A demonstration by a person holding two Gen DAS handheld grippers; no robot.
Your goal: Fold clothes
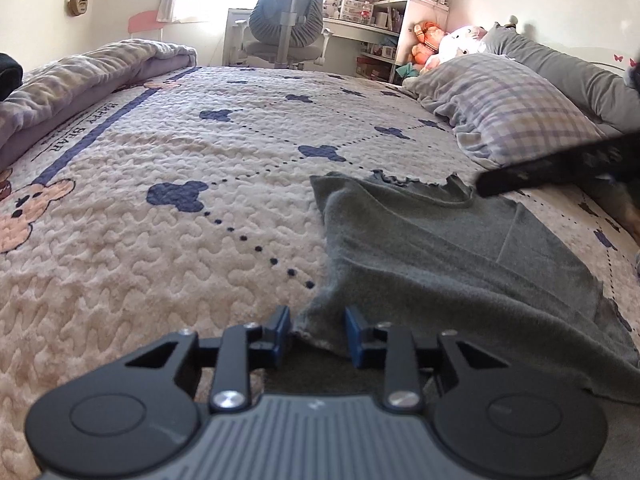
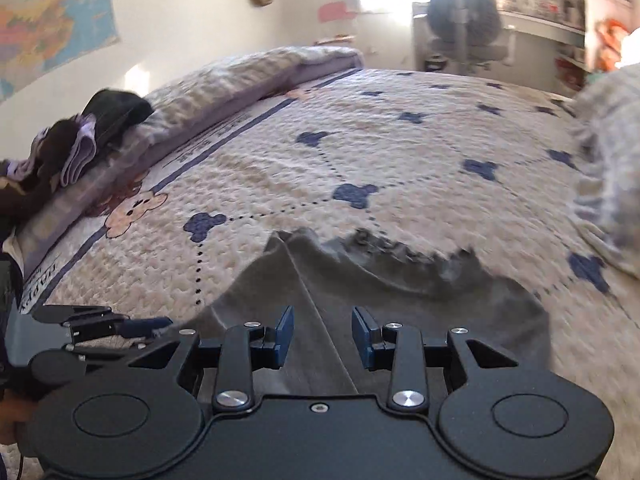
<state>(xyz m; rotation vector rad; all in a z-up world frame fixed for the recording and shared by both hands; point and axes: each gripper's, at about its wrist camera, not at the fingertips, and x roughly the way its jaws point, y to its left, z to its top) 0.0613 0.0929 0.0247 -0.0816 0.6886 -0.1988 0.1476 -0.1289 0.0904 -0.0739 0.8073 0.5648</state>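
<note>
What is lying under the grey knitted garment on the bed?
The grey knitted garment lies flat on the cream quilted bedspread with navy bear shapes, which shows all around it. The part of the bedspread beneath the garment is covered, so nothing else there can be told.

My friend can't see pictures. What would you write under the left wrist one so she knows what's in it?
A gray garment lies spread on a quilted bedspread printed with blue bear shapes, and the left tongs straddle its near corner, blue pads not visibly pressing it. Beyond are a plaid pillow, a folded blanket and a desk chair.
</note>
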